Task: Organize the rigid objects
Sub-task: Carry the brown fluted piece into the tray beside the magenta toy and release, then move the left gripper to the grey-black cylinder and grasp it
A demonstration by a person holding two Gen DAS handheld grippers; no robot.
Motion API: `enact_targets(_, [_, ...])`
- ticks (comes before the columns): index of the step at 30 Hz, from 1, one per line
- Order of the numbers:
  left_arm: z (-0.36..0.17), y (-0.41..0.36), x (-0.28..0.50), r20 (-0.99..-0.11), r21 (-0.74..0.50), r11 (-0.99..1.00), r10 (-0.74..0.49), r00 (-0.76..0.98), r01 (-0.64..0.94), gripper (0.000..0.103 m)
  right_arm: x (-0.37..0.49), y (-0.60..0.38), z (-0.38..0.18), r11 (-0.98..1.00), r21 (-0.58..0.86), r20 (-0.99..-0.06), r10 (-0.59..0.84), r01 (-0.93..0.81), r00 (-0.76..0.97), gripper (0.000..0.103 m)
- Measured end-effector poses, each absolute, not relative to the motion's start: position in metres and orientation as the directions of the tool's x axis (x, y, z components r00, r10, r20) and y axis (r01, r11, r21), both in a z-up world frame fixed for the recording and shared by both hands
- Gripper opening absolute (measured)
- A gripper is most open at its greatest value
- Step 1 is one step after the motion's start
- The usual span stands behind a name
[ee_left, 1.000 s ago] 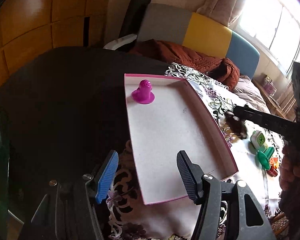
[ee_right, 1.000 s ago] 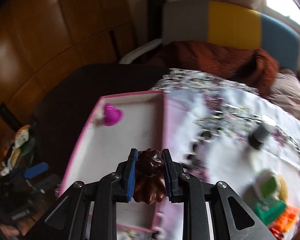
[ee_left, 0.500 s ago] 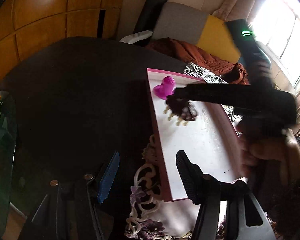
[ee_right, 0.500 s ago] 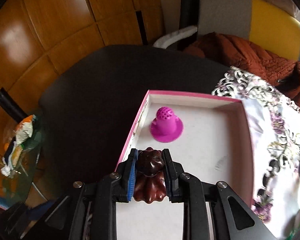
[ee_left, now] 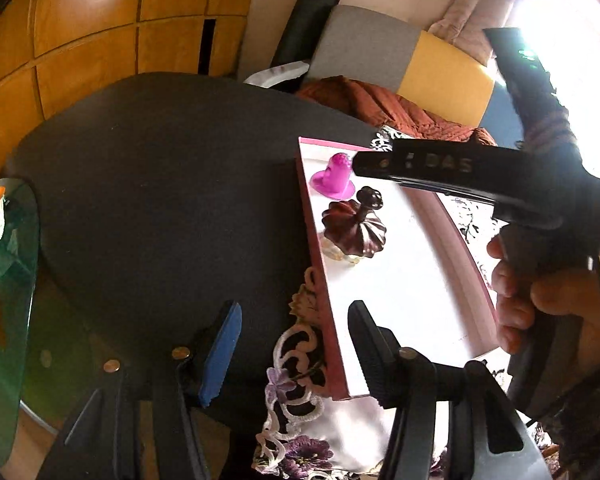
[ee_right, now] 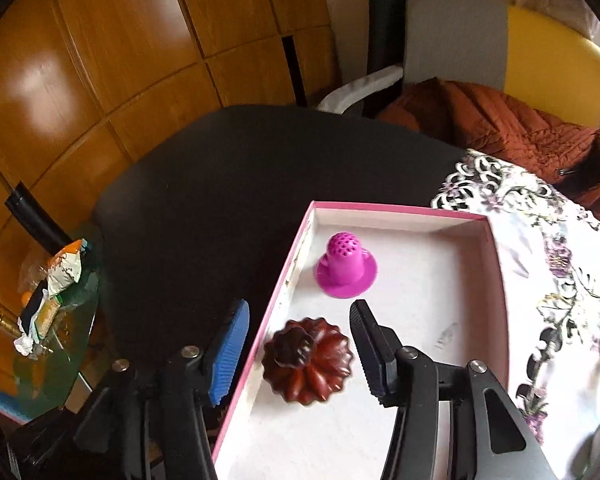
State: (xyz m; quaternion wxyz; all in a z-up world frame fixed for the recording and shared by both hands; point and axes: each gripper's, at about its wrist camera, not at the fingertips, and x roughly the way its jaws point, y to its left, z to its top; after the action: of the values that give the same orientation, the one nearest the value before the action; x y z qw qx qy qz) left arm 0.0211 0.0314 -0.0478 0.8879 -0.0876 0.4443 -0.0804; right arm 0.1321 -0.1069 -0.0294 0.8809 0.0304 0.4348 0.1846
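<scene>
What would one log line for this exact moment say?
right gripper: jaws just opened, brown fluted piece released | piece: in pink box, near magenta toy | left gripper: open, straddling box edge

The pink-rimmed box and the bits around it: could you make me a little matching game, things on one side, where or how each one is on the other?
Things:
1. magenta toy
2. brown fluted piece
3. right gripper
4. orange jacket

States:
A. lying in the pink-rimmed box by its left wall, between open jaws
B. heaped on the sofa behind the table
C. standing in the box near its far left corner
D. jaws just opened, pads off the piece

Pairs: 1-C, 2-A, 3-D, 4-B
</scene>
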Motion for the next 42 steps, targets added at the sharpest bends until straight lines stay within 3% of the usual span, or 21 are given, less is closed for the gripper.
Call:
enact_targets(20, [-0.020,-0.010,0.007,-0.747,-0.137,0.975,-0.219,0.627,0.177,0.055,0.051,-0.206,-0.004,0.980,0.115,-0.700,0.196,-0.163,0.687,0.069])
enact_targets(39, [-0.020,-0.078,0.008,-0.770,-0.085,0.934,-0.283,0.572,0.348,0.055,0.010,-0.394,0.007,0.971,0.057,-0.687,-0.129,0.230,0.715,0.071])
enact_targets(42, [-0.022,-0.087,0.008,-0.778,-0.082,0.927,-0.289,0.557,0.366,0.055,0.003,-0.428,0.002,0.950,0.035,-0.688,-0.203,0.310,0.697,0.076])
